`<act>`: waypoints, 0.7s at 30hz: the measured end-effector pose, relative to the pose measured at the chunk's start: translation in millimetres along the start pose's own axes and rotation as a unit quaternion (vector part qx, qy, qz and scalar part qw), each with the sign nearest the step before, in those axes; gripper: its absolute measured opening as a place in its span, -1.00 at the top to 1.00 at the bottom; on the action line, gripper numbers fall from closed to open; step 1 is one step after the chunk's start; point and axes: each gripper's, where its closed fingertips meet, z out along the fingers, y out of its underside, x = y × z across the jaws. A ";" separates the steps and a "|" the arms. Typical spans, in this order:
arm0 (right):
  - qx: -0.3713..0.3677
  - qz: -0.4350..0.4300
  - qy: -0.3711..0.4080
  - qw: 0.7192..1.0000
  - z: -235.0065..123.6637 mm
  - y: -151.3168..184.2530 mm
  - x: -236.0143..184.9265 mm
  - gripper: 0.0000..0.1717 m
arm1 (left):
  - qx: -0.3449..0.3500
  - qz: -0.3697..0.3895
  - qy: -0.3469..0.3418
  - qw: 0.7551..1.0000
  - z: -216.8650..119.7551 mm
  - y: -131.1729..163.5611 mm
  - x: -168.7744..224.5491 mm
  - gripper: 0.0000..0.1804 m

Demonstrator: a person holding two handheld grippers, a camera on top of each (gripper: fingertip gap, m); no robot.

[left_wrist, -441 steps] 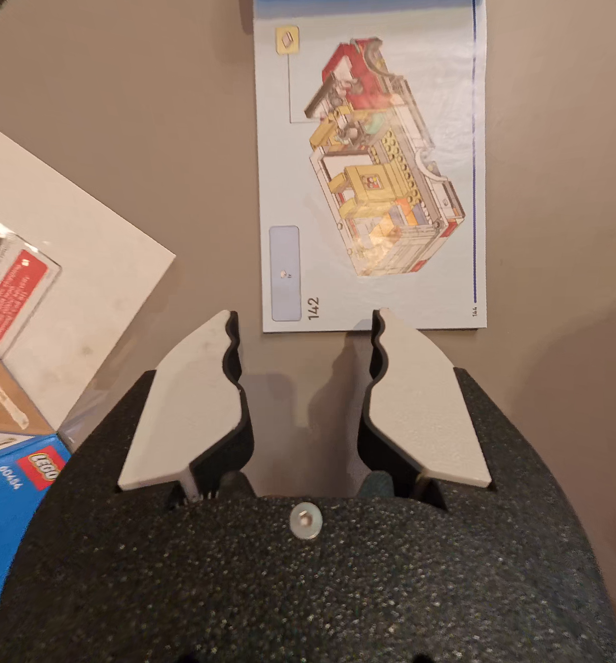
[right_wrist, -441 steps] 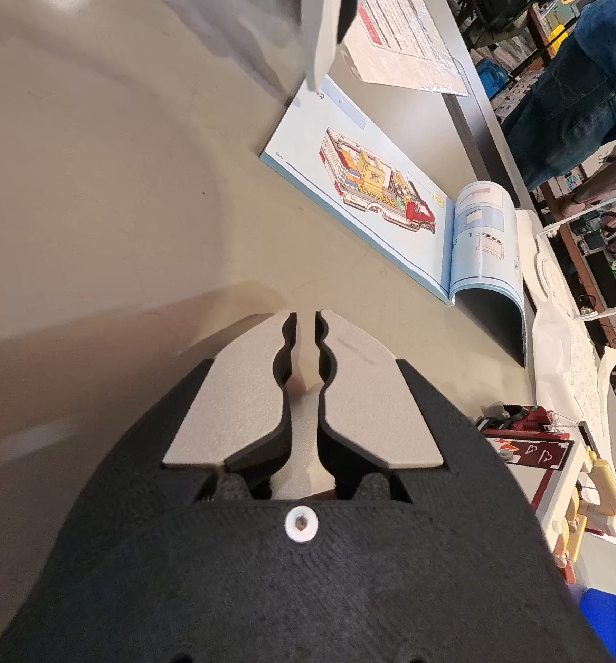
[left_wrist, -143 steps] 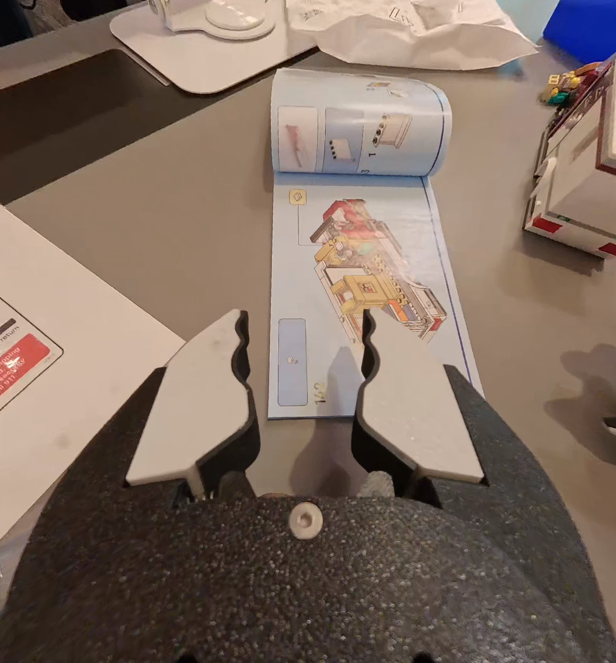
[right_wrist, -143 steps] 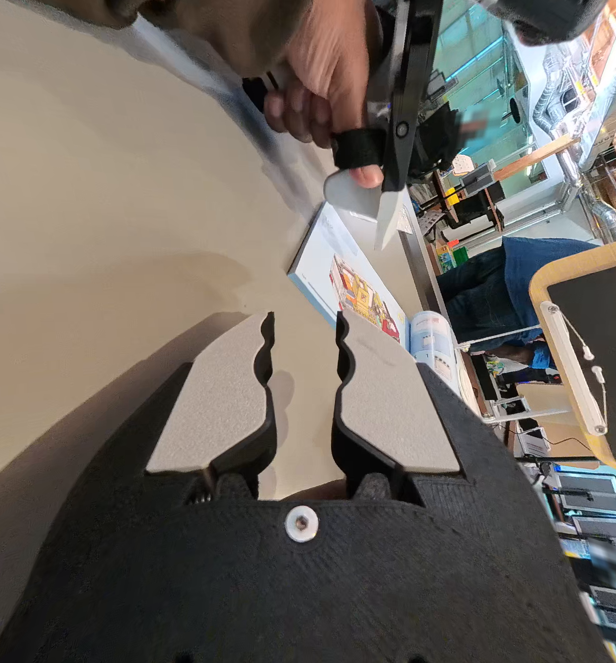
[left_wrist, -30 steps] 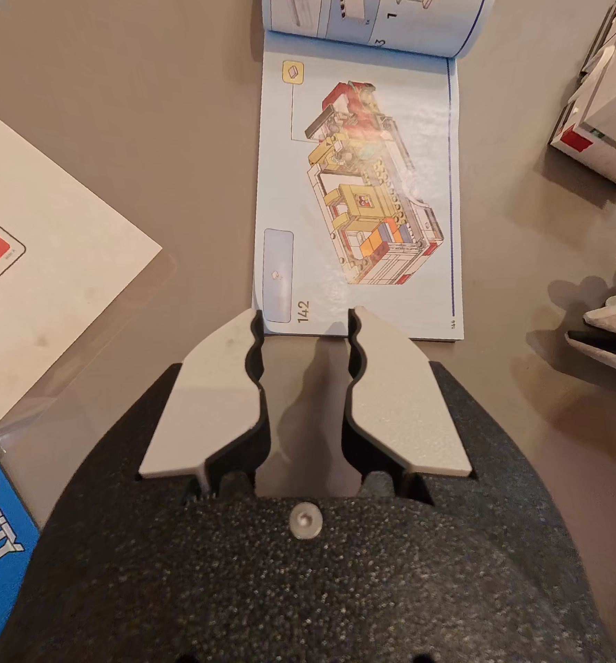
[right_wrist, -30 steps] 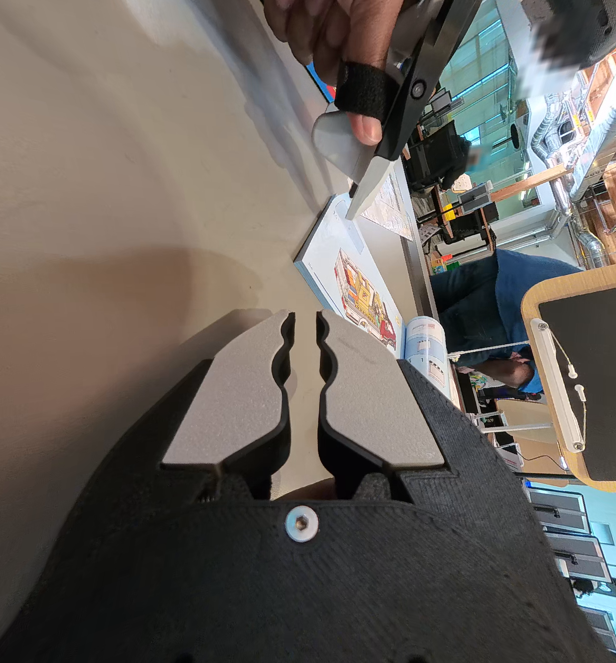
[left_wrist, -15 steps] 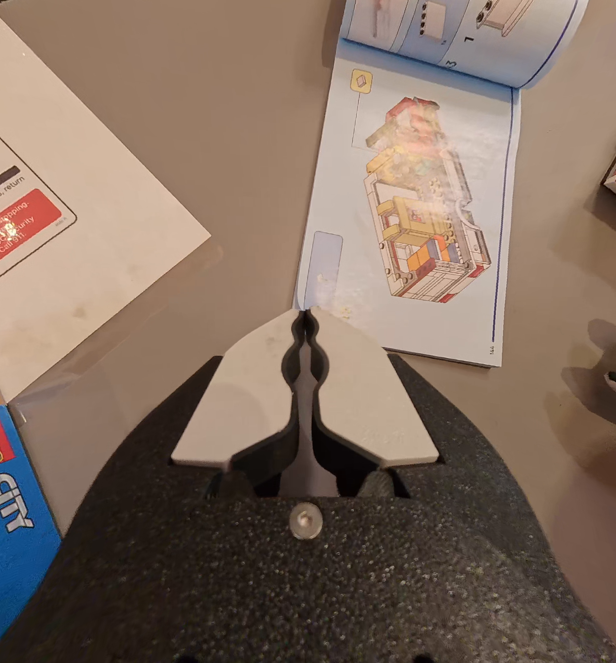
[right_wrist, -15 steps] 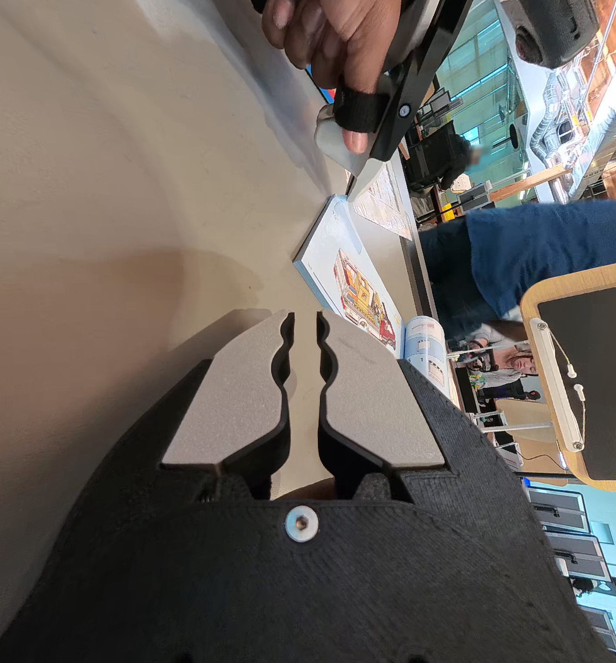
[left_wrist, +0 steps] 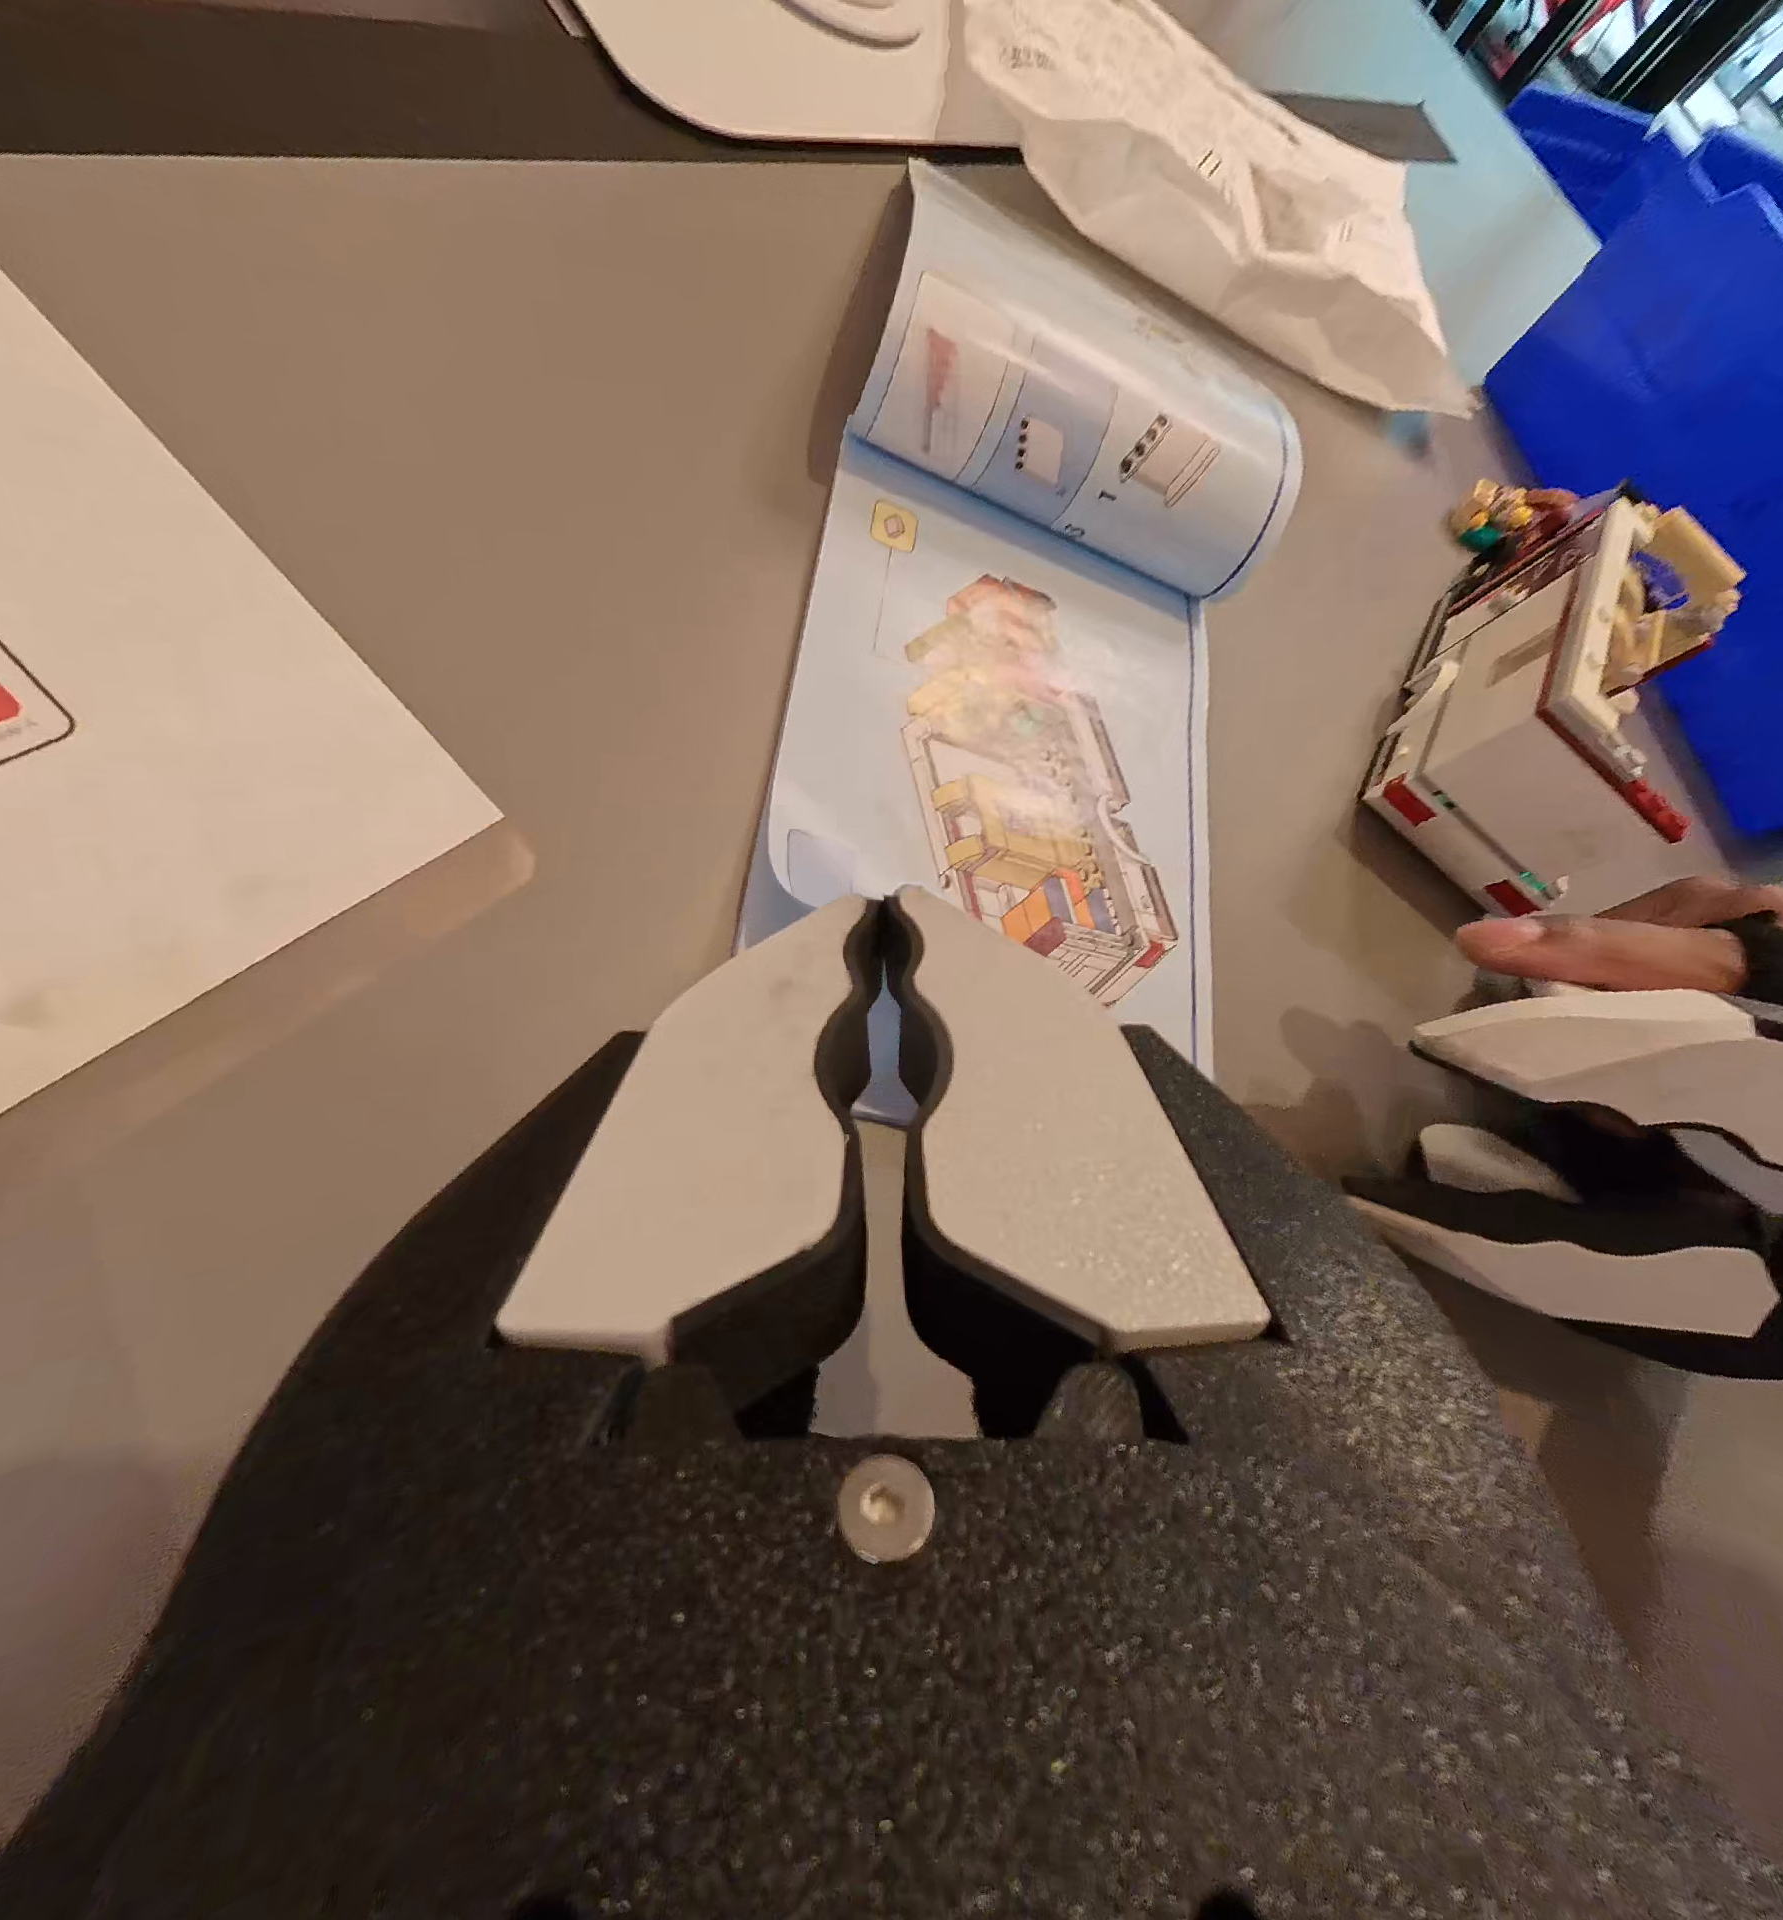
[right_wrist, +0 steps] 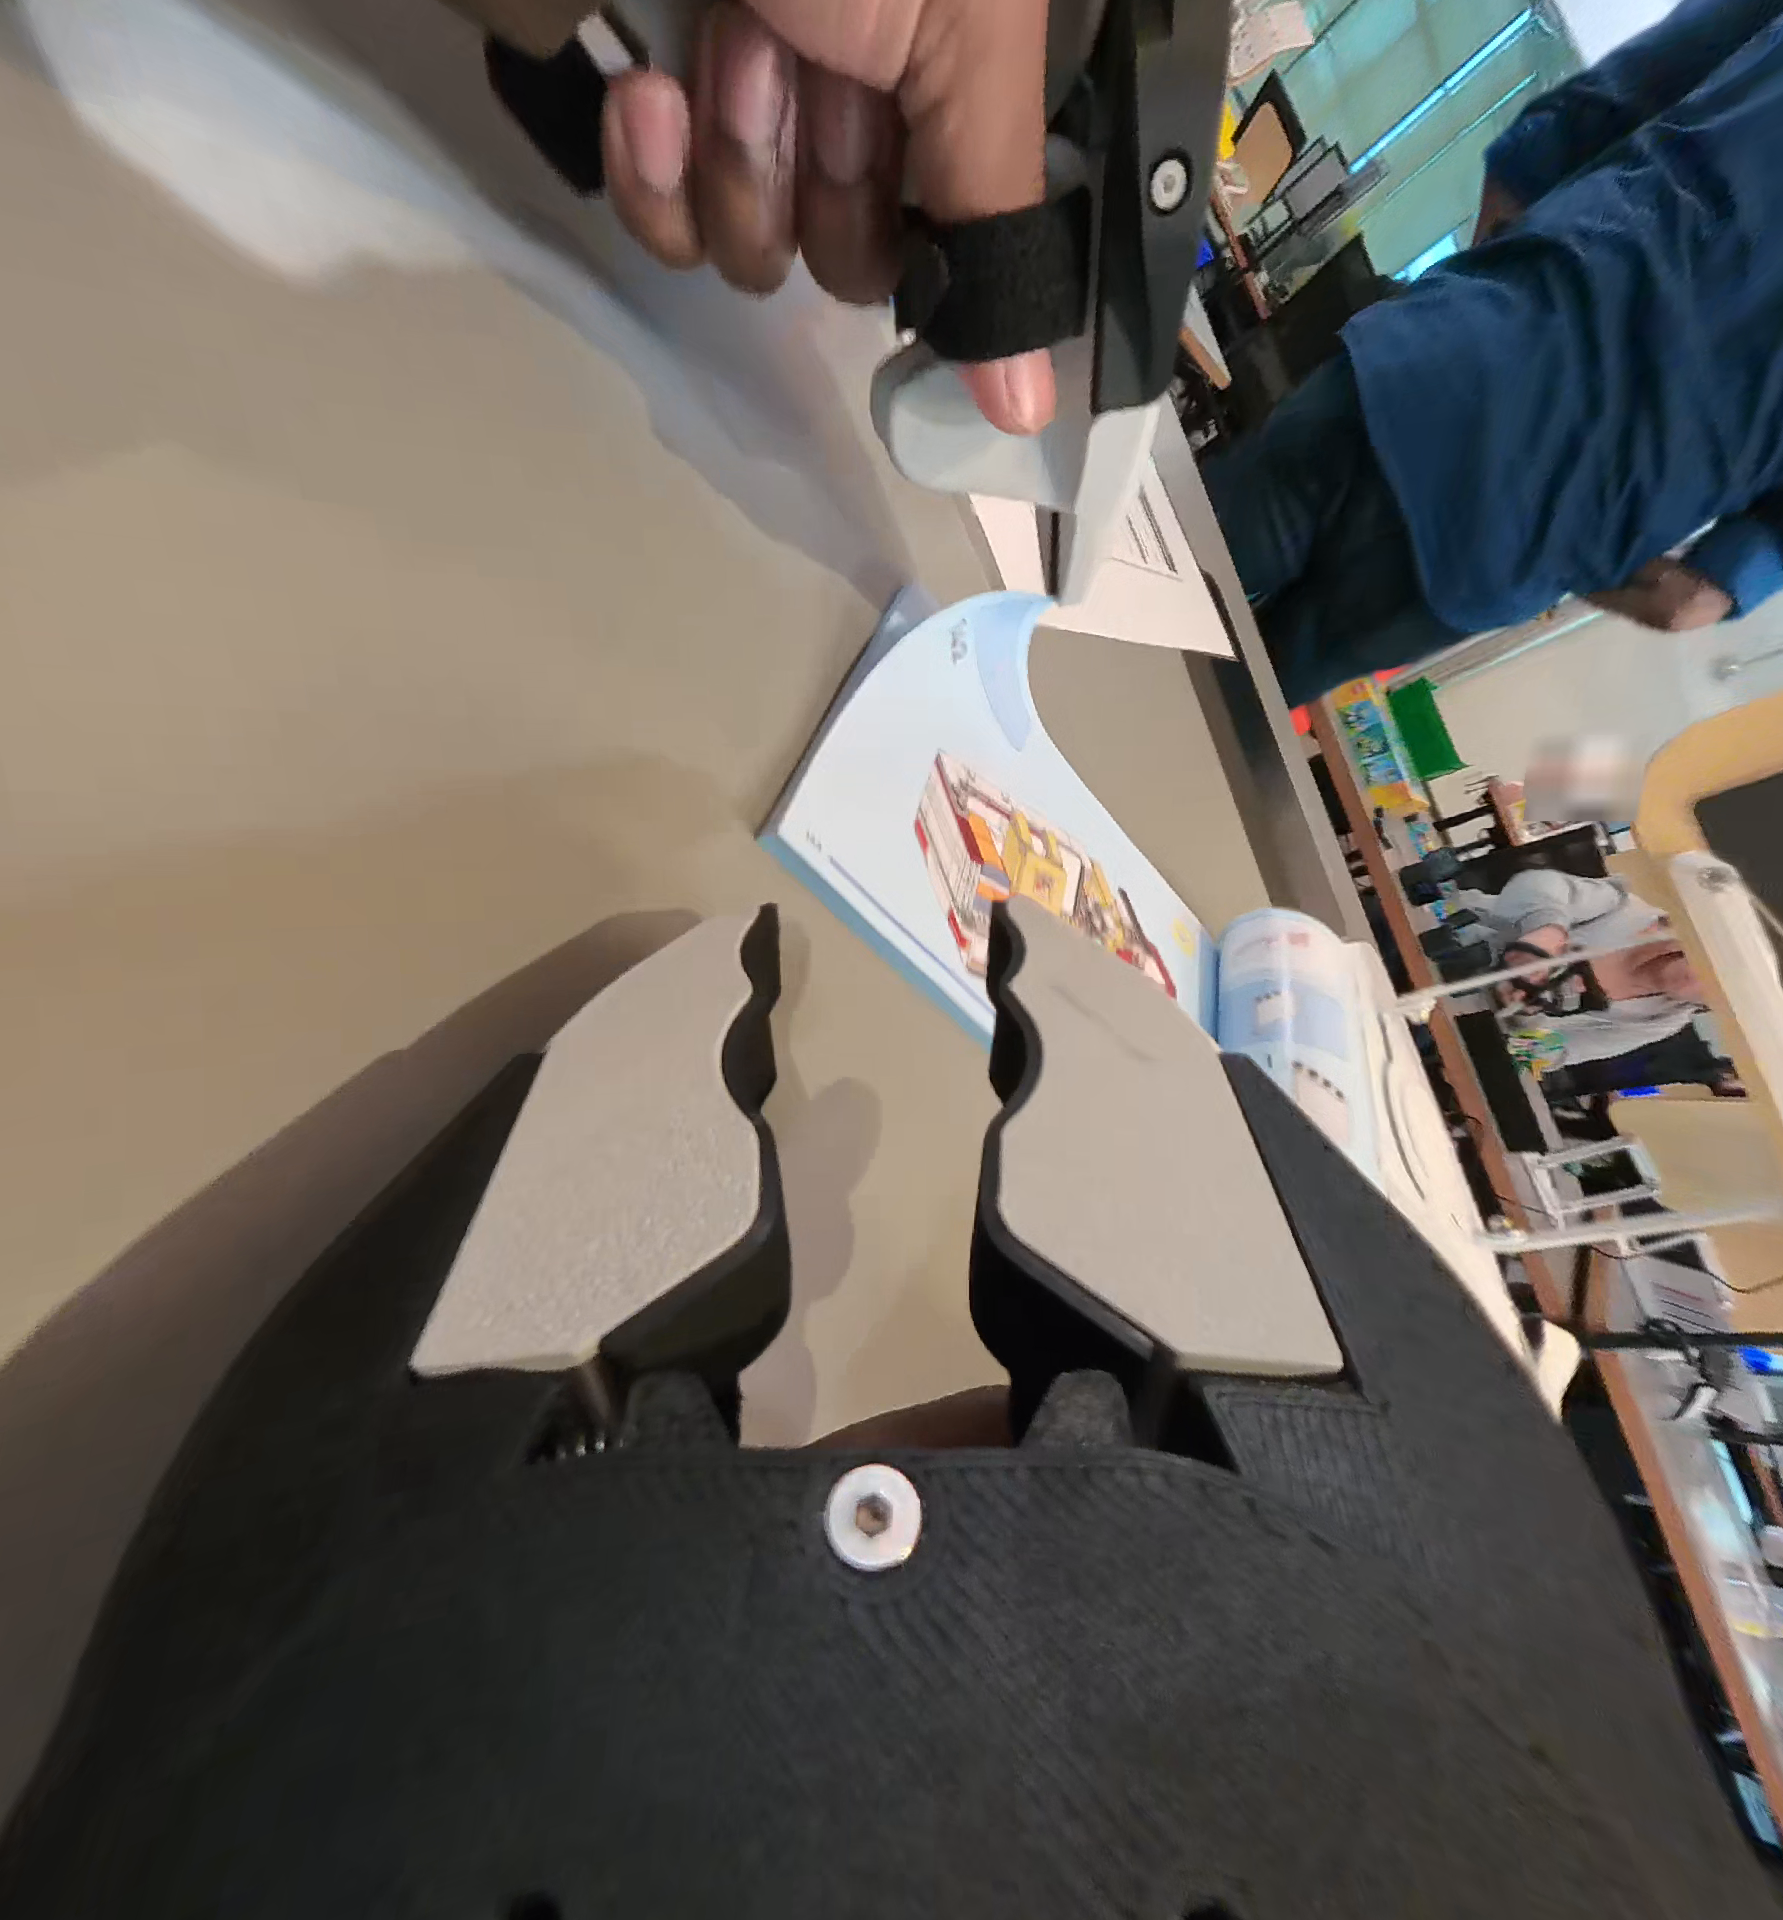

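An open instruction booklet (left_wrist: pixel 1032 717) lies on the grey-brown table (left_wrist: pixel 575 436), its far pages rolled over. My left gripper (left_wrist: pixel 885 912) is shut on the near left corner of the top page. The right wrist view shows that page corner (right_wrist: pixel 1012 644) curled up off the booklet (right_wrist: pixel 897 758), pinched in the left gripper's tips (right_wrist: pixel 1069 566), with a hand (right_wrist: pixel 845 156) on that gripper. My right gripper (right_wrist: pixel 882 930) is open and empty, low over the table just short of the booklet's edge. It also shows at the right of the left wrist view (left_wrist: pixel 1406 1122).
A white sheet with a red label (left_wrist: pixel 139 727) lies at the left. A brick-built white and red vehicle model (left_wrist: pixel 1510 748) and blue bins (left_wrist: pixel 1718 416) stand at the right. Crumpled white paper (left_wrist: pixel 1209 187) lies beyond the booklet. A person in blue (right_wrist: pixel 1593 312) stands past the table edge. Spacing between my two grippers at the tips: around 12 cm.
My left gripper shut on the booklet's page corner and lifted it, so the page now curls upward. My right gripper went from nearly shut to open and moved closer to the booklet.
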 end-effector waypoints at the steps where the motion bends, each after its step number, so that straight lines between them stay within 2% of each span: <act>1: 0.001 0.003 -0.002 1.000 2.1 -2.6 0.1 0.54 | 0.005 -0.005 0.008 1.000 0.7 -1.2 1.9 1.00; 10: -0.009 0.056 -0.036 0.998 20.1 -17.9 -4.5 0.46 | 0.034 -0.038 0.035 0.998 2.1 -8.5 6.3 1.00; 16: -0.025 0.151 -0.058 0.986 43.6 -27.6 9.3 0.40 | 0.042 -0.046 0.044 0.997 1.3 -10.7 7.5 1.00; 21: -0.034 0.195 -0.059 0.978 64.9 -32.3 22.0 0.39 | 0.050 -0.046 0.053 0.996 1.0 -13.5 11.8 1.00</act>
